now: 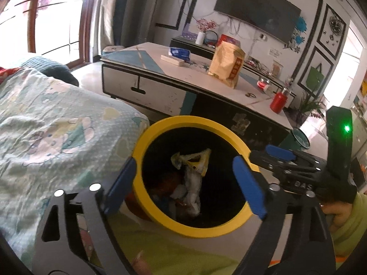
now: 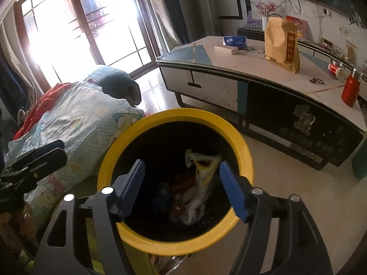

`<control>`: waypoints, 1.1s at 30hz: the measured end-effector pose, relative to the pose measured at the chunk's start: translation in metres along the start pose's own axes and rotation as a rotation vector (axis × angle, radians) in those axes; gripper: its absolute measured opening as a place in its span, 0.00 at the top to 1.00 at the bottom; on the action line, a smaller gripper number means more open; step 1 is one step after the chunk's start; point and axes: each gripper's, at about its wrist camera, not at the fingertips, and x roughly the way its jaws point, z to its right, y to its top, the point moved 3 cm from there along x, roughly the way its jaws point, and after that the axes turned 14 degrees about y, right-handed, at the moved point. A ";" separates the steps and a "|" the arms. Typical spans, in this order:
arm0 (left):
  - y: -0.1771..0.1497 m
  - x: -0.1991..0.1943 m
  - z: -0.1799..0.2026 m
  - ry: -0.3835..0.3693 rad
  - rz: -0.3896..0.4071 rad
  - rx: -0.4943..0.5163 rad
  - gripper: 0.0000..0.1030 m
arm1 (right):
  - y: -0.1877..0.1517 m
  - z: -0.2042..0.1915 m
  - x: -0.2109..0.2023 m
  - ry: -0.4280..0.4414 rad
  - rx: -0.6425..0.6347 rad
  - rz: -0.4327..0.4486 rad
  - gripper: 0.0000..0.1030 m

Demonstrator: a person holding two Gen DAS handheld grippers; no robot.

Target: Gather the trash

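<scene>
1. Two grippers, both mine, both hanging over the same round bin with the yellow plastic rim and black inside (image 2: 174,245). It sits on the floor right up against the bed.
2. My left gripper (image 1: 184,182) has its blue-padded fingers (image 1: 248,184) spread wide, one on each side of the bin mouth, nothing between them.
3. My right gripper (image 2: 181,189) is spread too, a bit less wide, also empty. From the left camera I can see it poking in from the right side, over the rim, with a green light on its body.
4. The trash is down in the bin: a crumpled yellow and white plastic wrapper (image 1: 195,162) on top, a scrunched white plastic bag (image 2: 195,202) under it, plus some red and blue bits lower down that are too dark to make out.
5. Pale green cartoon-print quilt (image 1: 52,123) covers the bed on the left, touching the bin's rim.
6. Past the bin there's a low white and teal coffee table with a drawer (image 2: 229,84). On it: a tall tan paper bag with a red label (image 2: 283,45) standing upright, a red bottle (image 2: 350,90) near the right end, a blue tissue pack (image 2: 235,40).
7. Black flat TV (image 1: 257,11) is on the far wall.
</scene>
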 end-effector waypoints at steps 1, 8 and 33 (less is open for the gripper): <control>-0.001 -0.003 -0.003 0.004 0.004 -0.008 0.17 | 0.000 -0.001 -0.002 -0.004 -0.003 0.006 0.29; 0.001 -0.023 -0.026 0.071 0.050 -0.058 0.11 | 0.006 -0.017 -0.016 -0.015 -0.024 0.067 0.15; -0.042 -0.138 -0.116 0.419 0.296 -0.169 0.11 | -0.006 -0.160 -0.032 0.020 -0.416 0.416 0.06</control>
